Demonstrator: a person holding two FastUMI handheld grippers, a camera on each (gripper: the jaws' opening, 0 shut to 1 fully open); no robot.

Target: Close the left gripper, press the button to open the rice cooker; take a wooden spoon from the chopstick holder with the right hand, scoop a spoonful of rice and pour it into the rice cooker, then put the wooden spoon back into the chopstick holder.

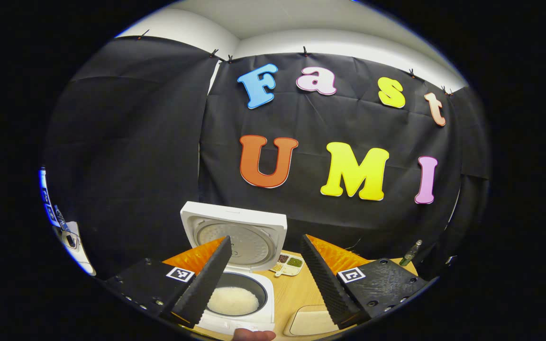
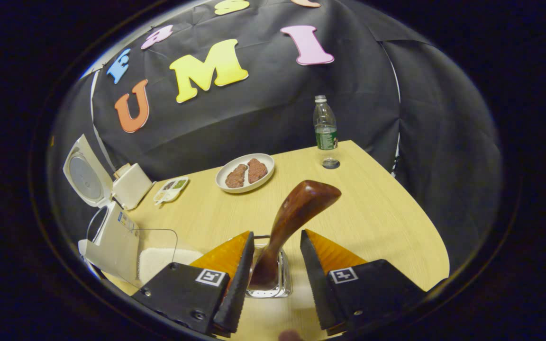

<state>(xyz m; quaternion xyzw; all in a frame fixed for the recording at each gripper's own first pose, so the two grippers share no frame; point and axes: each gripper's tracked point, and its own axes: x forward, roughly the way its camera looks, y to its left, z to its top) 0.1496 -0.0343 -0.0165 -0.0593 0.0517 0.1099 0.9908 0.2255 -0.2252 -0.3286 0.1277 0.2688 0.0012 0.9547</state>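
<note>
Rice cooker (image 1: 235, 284) first: its lid (image 1: 236, 234) stands tipped back and open, and white rice lies heaped in the round dark pot — so I judge the scooping and pouring done, with only the spoon's return left. My left gripper (image 1: 266, 279) hangs above the cooker with its ribbed wedge fingers spread wide and nothing between them, kept out of the way, I think. In the right gripper view the wooden spoon (image 2: 292, 222) stands tilted in the shiny metal chopstick holder (image 2: 268, 277), its smooth dark glossy handle rising between the fingers of my right gripper (image 2: 275, 279); those fingers stand apart and neither seems to touch the wood — released, by my reading. A clear-walled box of rice (image 2: 157, 258) sits beside the cooker on the pale wood table (image 2: 372, 213).
</note>
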